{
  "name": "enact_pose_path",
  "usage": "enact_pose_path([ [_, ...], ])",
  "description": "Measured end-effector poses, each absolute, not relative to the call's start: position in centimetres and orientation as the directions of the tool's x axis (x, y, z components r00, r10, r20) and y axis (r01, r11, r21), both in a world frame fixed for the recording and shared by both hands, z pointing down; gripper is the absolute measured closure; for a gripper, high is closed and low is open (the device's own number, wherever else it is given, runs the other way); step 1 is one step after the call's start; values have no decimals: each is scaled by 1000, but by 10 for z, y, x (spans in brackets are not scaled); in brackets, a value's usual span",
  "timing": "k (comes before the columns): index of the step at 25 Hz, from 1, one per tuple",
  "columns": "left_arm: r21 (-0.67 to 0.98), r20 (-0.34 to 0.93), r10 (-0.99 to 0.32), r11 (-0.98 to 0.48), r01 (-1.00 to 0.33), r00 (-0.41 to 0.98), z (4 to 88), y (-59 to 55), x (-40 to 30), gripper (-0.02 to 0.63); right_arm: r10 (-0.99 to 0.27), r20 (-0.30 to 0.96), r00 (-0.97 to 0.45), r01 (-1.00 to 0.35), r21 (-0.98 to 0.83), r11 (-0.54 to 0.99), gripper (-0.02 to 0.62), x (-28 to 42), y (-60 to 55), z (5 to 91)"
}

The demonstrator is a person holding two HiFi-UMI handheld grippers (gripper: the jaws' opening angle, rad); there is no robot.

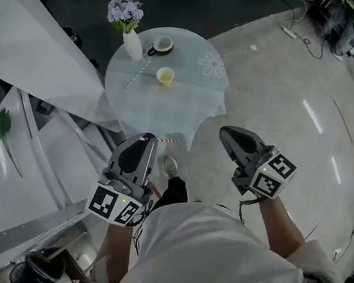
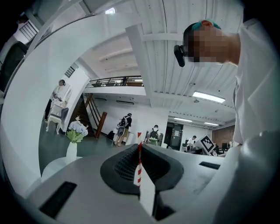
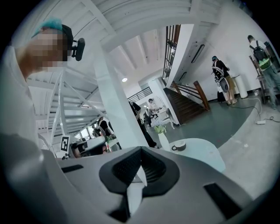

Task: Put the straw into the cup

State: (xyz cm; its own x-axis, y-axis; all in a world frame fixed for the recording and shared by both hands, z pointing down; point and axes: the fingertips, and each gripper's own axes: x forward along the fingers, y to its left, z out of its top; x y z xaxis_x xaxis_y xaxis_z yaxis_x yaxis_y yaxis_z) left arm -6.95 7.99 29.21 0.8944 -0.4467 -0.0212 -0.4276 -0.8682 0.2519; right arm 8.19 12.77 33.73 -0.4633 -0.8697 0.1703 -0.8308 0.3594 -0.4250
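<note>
A red-and-white striped straw stands upright between the jaws of my left gripper, which is shut on it. In the head view the straw's end sticks out to the right of the left gripper. A small yellow cup stands near the middle of the round table, well ahead of both grippers. My right gripper is held level beside the left one. Its jaws meet with nothing between them. Both grippers are short of the table's near edge.
On the table also stand a white vase of flowers, a dark mug and another straw lying flat. A white slanted beam runs along the left. Cables and equipment lie at the far right. Several people stand in the background.
</note>
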Motion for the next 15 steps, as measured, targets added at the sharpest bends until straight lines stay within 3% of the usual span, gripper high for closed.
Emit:
enact_pose_path([
  [15,301,-20,-452,-853,-426,892,296,-29,-89,575,-858,214,-467,-846,-390,363,575,50,10,329],
])
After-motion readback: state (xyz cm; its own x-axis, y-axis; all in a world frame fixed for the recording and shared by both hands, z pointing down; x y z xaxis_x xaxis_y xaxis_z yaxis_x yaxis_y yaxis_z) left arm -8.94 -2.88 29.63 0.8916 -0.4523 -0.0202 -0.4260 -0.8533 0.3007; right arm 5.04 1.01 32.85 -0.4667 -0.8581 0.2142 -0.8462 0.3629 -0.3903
